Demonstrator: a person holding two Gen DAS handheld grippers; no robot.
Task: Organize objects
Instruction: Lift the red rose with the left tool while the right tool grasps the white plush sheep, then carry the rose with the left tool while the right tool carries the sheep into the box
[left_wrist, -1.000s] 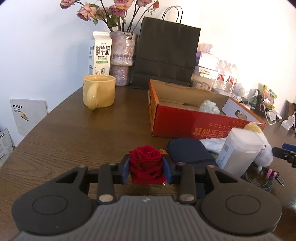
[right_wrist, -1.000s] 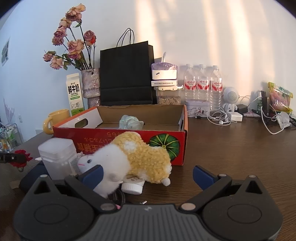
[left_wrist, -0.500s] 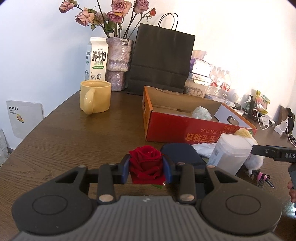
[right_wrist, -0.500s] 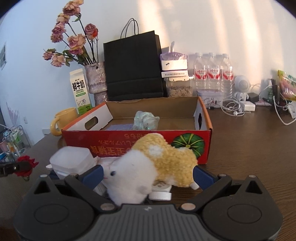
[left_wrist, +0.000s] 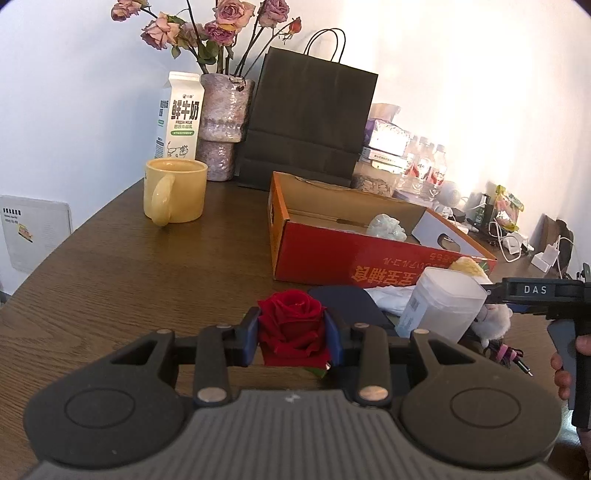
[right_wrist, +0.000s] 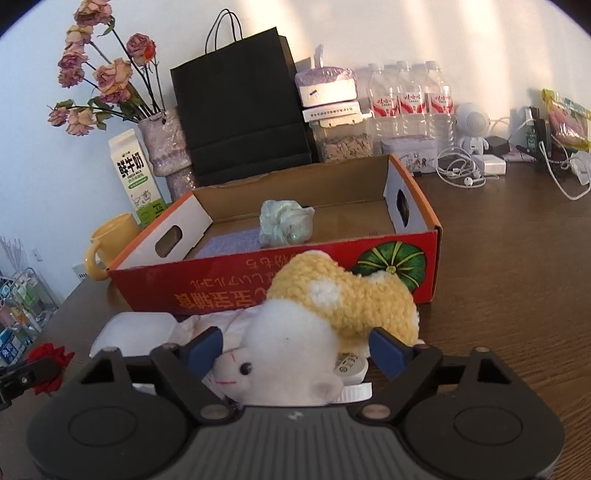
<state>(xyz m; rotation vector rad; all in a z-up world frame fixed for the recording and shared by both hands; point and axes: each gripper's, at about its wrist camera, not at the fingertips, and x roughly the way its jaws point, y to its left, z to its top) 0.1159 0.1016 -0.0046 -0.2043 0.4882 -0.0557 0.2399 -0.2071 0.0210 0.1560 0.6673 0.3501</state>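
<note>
Your right gripper (right_wrist: 295, 347) has just been closing, its jaws not yet pressing the plush toy (right_wrist: 314, 325) between them. The toy's long axis runs back-right toward the red box (right_wrist: 424, 236). Your left gripper (left_wrist: 291, 336) grips the red rose (left_wrist: 291, 325).

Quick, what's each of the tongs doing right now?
Left tongs: shut on the red rose.
Right tongs: open, just been closing around the plush toy, pads not yet pressing it.
</note>
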